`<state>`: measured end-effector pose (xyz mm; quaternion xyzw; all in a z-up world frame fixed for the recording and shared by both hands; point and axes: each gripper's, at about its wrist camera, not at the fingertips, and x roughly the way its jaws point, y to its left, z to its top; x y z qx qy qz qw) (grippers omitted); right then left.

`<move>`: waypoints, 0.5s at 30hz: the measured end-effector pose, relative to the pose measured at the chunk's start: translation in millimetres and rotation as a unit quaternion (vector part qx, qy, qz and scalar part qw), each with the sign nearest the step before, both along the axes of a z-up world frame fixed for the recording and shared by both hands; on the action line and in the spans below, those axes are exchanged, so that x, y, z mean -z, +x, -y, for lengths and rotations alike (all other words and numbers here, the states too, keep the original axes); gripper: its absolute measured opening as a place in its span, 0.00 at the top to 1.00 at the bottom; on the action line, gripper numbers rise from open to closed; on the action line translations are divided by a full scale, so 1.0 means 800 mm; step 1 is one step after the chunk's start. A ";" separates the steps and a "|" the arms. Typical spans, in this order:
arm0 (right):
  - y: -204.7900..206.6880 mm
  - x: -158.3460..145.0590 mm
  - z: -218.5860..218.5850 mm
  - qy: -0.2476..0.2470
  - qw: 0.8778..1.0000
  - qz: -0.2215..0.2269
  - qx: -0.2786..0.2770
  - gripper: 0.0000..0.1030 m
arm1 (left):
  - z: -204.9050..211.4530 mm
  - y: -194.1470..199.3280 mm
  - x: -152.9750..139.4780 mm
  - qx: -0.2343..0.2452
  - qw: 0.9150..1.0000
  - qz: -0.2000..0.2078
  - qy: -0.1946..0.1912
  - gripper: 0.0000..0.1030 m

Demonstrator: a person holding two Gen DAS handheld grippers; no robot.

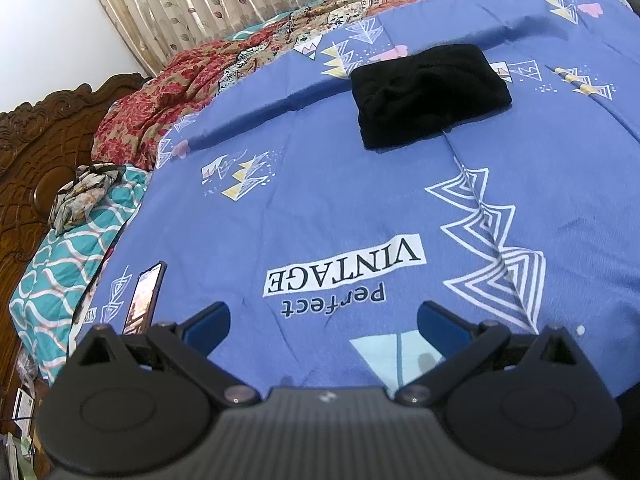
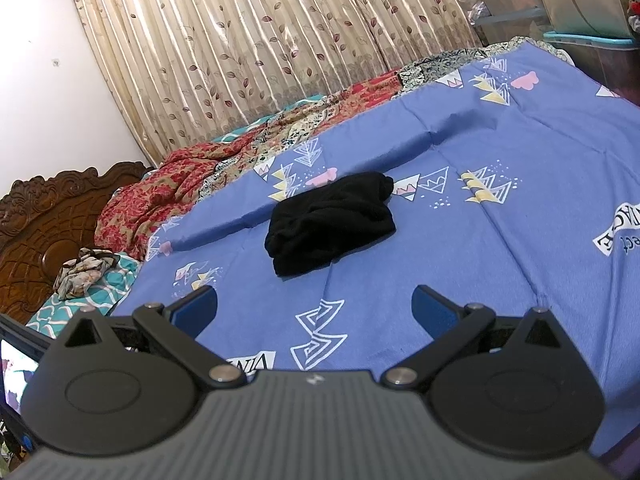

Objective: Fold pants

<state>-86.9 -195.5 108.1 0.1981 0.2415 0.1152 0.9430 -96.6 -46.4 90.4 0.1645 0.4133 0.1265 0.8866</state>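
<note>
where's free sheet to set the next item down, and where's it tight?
Bare blue sheet runs between the folded black pants and both open grippers, left gripper and right gripper. Also right of the pants. Crowded: the far edge with the red floral blanket, and the phone by the teal quilt.

I see the black soft-fabric pants [image 1: 430, 94] [image 2: 330, 224] folded into a compact, thick rectangular bundle (slightly rumpled on top), lying flat toward the far middle of the scene.
</note>
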 end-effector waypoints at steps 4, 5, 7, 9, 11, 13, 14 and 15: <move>0.001 0.000 0.000 -0.001 1.000 -0.002 0.000 0.00 | 0.000 0.002 0.003 -0.001 1.000 -0.004 0.000 0.00; 0.001 0.001 0.001 -0.002 1.000 -0.002 0.000 0.00 | 0.000 0.003 0.003 0.000 1.000 -0.005 -0.001 0.00; 0.003 0.002 0.001 -0.002 1.000 -0.005 0.001 0.00 | 0.000 0.006 0.005 0.000 1.000 -0.009 -0.002 0.00; 0.006 0.002 0.002 -0.003 1.000 -0.007 0.002 0.00 | 0.000 0.010 0.006 0.002 1.000 -0.015 -0.007 0.00; 0.009 0.001 0.004 -0.004 1.000 -0.008 0.004 0.00 | 0.001 0.014 0.007 0.004 1.000 -0.020 -0.011 0.00; 0.013 0.000 0.005 -0.003 1.000 -0.008 0.007 0.00 | 0.002 0.020 0.006 0.007 0.999 -0.025 -0.019 0.00; 0.015 -0.001 0.006 -0.003 1.000 -0.007 0.008 0.00 | 0.003 0.023 0.004 0.008 0.999 -0.026 -0.022 0.00; 0.018 -0.002 0.007 -0.004 1.000 -0.007 0.010 0.00 | 0.003 0.027 0.003 0.008 0.999 -0.027 -0.025 0.00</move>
